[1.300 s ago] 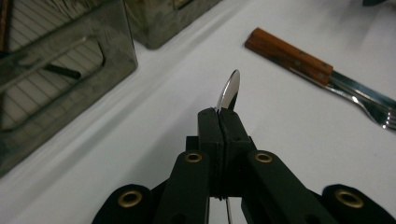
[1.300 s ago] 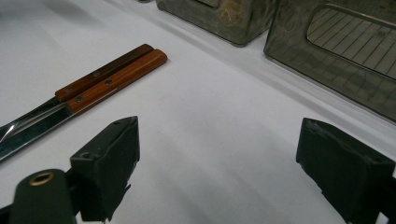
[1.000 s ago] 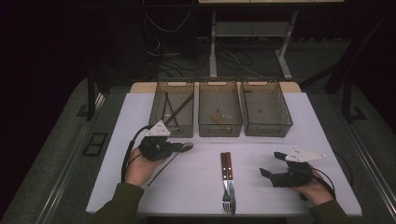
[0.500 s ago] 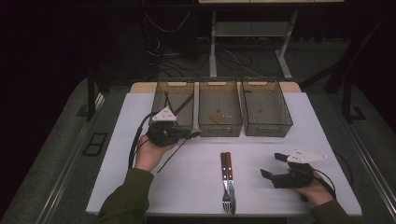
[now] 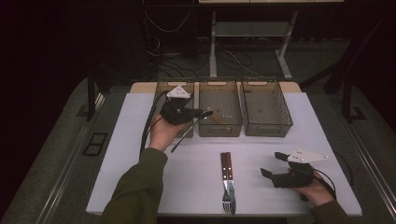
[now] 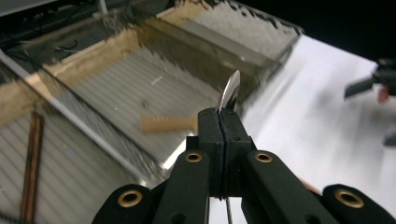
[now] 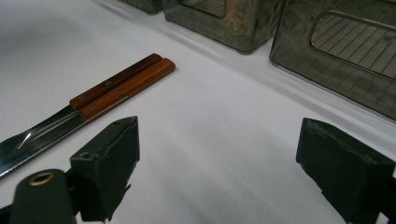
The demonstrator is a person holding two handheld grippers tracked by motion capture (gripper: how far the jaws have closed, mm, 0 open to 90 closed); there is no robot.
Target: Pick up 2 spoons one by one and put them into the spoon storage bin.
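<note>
The left gripper is clamped on a spoon above the bins. The right gripper rests wide open and empty beside two utensils.

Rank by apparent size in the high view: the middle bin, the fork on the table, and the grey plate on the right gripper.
1. The middle bin, clearly largest.
2. The fork.
3. The grey plate, smallest; it sits raised, nearer the camera, so its true size is less sure.

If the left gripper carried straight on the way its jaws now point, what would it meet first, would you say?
Probably the middle smoked-plastic bin. The left gripper, shut on a slim metal utensil, points across that bin's near corner, above a wooden-handled piece inside. Depth is unclear, so it may pass over the rim.
</note>
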